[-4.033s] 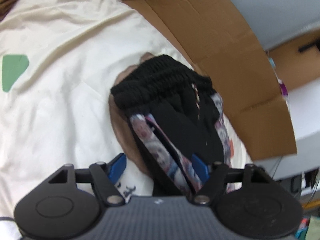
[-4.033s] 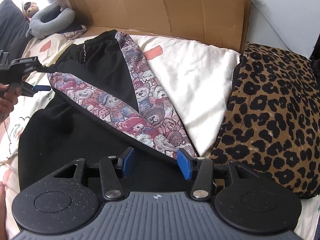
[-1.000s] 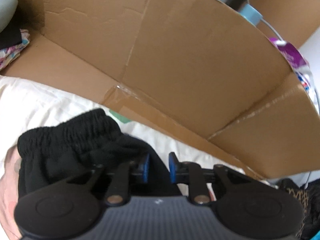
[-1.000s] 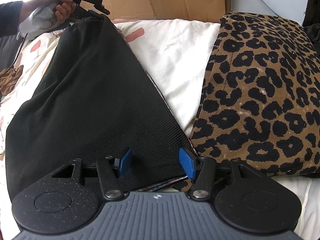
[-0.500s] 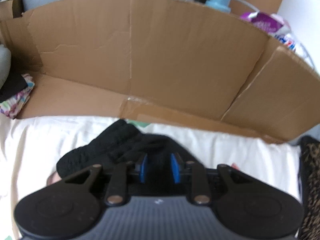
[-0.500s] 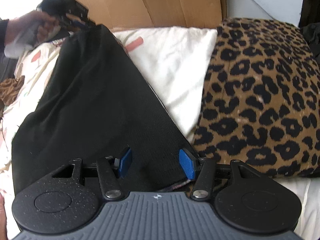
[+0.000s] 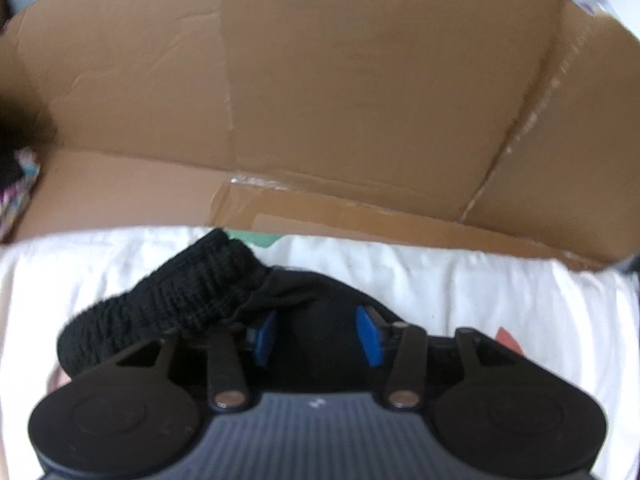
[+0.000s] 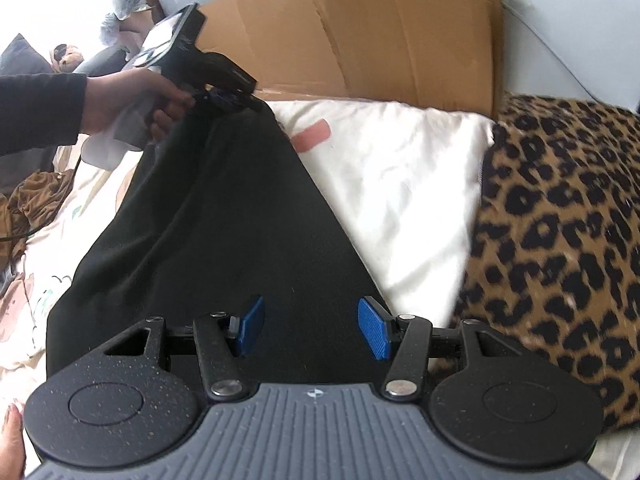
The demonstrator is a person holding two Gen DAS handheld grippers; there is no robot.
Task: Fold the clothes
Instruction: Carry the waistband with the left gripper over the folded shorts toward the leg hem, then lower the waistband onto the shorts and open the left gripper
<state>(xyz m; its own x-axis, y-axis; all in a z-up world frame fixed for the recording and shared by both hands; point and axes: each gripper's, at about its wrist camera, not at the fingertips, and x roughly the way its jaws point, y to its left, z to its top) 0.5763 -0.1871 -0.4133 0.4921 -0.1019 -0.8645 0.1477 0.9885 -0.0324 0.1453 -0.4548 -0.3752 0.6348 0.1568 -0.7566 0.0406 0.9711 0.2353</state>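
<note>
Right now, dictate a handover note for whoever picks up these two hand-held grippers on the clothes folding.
Left hand-held gripper: jaws have just been opening over the black pants' elastic waistband; fabric lies between the pads, unpinched.
Right hand-held gripper: open, over the pants' near end.
Pants lie folded lengthwise, black side up, on the white bedsheet beside the leopard-print pillow.
Left: fold crosswise.

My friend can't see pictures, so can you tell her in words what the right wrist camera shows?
Black pants lie stretched along a cream bedsheet, with the right gripper open above their near end. At the far end, a hand holds the left gripper by the waistband. A leopard-print pillow sits to the right, cardboard behind.
</note>
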